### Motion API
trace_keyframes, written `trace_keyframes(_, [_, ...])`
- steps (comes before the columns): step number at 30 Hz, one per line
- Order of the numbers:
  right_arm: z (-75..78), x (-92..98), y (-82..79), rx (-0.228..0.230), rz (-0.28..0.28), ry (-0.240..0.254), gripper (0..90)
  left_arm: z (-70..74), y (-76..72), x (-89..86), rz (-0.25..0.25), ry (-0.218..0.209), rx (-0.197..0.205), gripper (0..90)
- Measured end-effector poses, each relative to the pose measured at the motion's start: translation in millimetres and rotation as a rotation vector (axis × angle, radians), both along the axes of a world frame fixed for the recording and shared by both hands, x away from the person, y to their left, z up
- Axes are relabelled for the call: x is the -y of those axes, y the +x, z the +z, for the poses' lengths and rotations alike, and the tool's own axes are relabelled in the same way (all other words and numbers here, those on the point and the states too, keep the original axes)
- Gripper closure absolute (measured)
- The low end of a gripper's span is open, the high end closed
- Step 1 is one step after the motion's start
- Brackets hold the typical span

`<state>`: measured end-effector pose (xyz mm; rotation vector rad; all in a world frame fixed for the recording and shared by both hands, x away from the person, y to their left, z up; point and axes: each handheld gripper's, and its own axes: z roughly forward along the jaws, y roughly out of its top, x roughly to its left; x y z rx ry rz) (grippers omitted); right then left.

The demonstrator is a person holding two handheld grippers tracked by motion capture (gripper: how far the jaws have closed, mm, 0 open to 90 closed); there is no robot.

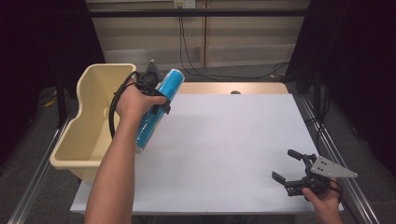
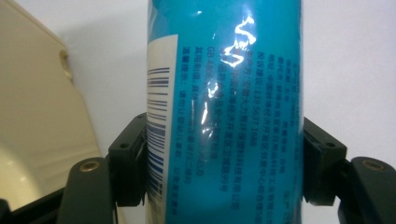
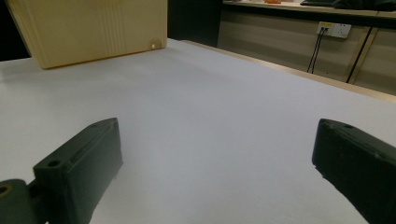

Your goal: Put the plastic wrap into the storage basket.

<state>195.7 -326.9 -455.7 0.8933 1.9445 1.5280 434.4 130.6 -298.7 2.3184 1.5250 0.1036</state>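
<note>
A tall blue tube (image 1: 159, 105) with a white barcode label hangs tilted above the table's left side, next to the cream bin (image 1: 93, 88). My left gripper (image 1: 156, 98) is shut on the blue tube (image 2: 224, 116), with a black pad pressed on each side of it. My right gripper (image 1: 287, 165) rests low near the table's front right corner, its jaws open and wide apart with nothing between them. In the right gripper view its two fingers (image 3: 79, 172) frame bare white tabletop, and the cream bin (image 3: 88, 28) stands far off.
The white table top (image 1: 224, 149) spreads between the two hands. The cream bin (image 2: 37, 121) overhangs the table's left edge. A wooden strip with a dark hole (image 1: 235, 92) runs along the far edge, and cables hang on the wall behind.
</note>
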Motion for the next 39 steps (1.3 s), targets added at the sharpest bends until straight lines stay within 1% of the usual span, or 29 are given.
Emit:
trace_keyframes(7, [0.0, 0.0, 0.0, -0.002, -0.003, 0.003, 1.1, 12.2, -6.6, -13.6, 0.036, -0.014, 0.012, 32.1])
trace_keyframes(8, [0.0, 0.0, 0.0, -0.002, -0.003, 0.003, 1.1, 13.8, -7.2, -15.1, 0.035, -0.009, 0.011, 32.1])
trace_keyframes(9, [0.0, 0.0, 0.0, -0.003, 0.0, 0.002, 1.1, 16.0, -8.3, -17.1, 0.035, -0.005, 0.021, 32.1])
trace_keyframes(10, [0.0, -0.4, 0.2, -0.003, 0.001, 0.0, 1.1, 17.9, -8.9, -18.1, 0.036, -0.002, 0.018, 32.1])
trace_keyframes(11, [0.0, -0.9, 0.2, -0.003, -0.001, 0.004, 1.2, 19.8, -9.9, -19.7, 0.042, 0.002, 0.028, 32.1])
trace_keyframes(15, [-0.2, -1.8, 0.7, -0.001, -0.003, 0.006, 1.1, 26.6, -12.4, -25.6, 0.053, -0.012, 0.026, 32.1])
trace_keyframes(16, [-0.1, -1.7, 0.7, -0.002, -0.003, 0.006, 1.1, 27.4, -12.9, -26.6, 0.051, -0.009, 0.032, 32.1])
trace_keyframes(18, [0.0, -1.4, 0.7, -0.002, -0.001, 0.005, 1.1, 30.5, -14.4, -29.0, 0.053, -0.006, 0.029, 32.1])
trace_keyframes(19, [0.0, -1.2, 0.7, -0.003, -0.001, 0.007, 1.1, 31.0, -15.2, -29.8, 0.059, -0.008, 0.032, 32.1])
trace_keyframes(21, [0.0, -1.0, 0.8, -0.004, -0.001, 0.006, 1.1, 32.9, -16.3, -32.7, 0.059, -0.001, 0.034, 32.1])
trace_keyframes(22, [-0.1, -1.0, 0.8, -0.004, -0.001, 0.007, 1.1, 33.4, -17.1, -34.1, 0.068, -0.005, 0.03, 32.1])
trace_keyframes(23, [-0.1, -0.9, 0.8, -0.003, 0.0, 0.005, 1.1, 34.2, -17.6, -36.0, 0.073, -0.001, 0.028, 32.1])
trace_keyframes(24, [-0.1, -1.1, 0.8, -0.003, 0.001, 0.005, 1.1, 35.0, -18.4, -37.8, 0.082, -0.01, 0.025, 32.1])
trace_keyframes(25, [-0.1, -1.2, 0.7, -0.003, 0.001, 0.006, 1.1, 35.8, -19.1, -39.6, 0.088, -0.01, 0.026, 32.1])
trace_keyframes(26, [0.0, -1.5, 0.7, -0.004, 0.0, 0.008, 1.2, 36.5, -19.5, -41.6, 0.082, -0.01, 0.028, 32.1])
trace_keyframes(31, [-0.1, -1.7, 0.8, -0.006, 0.001, 0.009, 1.1, 40.8, -24.3, -52.8, 0.102, -0.014, 0.028, 32.1])
trace_keyframes(33, [0.0, -1.6, 0.9, -0.005, 0.002, 0.009, 1.1, 42.3, -26.6, -57.8, 0.121, -0.02, 0.019, 32.1])
trace_keyframes(35, [0.0, -1.9, 1.1, -0.004, 0.003, 0.008, 1.1, 43.3, -28.9, -61.8, 0.131, -0.018, 0.027, 32.1])
trace_keyframes(36, [0.0, -2.2, 1.1, -0.004, 0.003, 0.008, 1.1, 44.0, -29.7, -64.3, 0.129, -0.016, 0.028, 32.1])
trace_keyframes(38, [0.0, -2.6, 1.2, -0.002, 0.004, 0.0, 1.1, 45.1, -31.7, -67.7, 0.142, -0.021, 0.026, 32.1])
trace_keyframes(39, [0.0, -2.9, 1.1, -0.002, 0.005, 0.001, 1.1, 46.1, -32.8, -70.6, 0.139, -0.02, 0.028, 32.1])
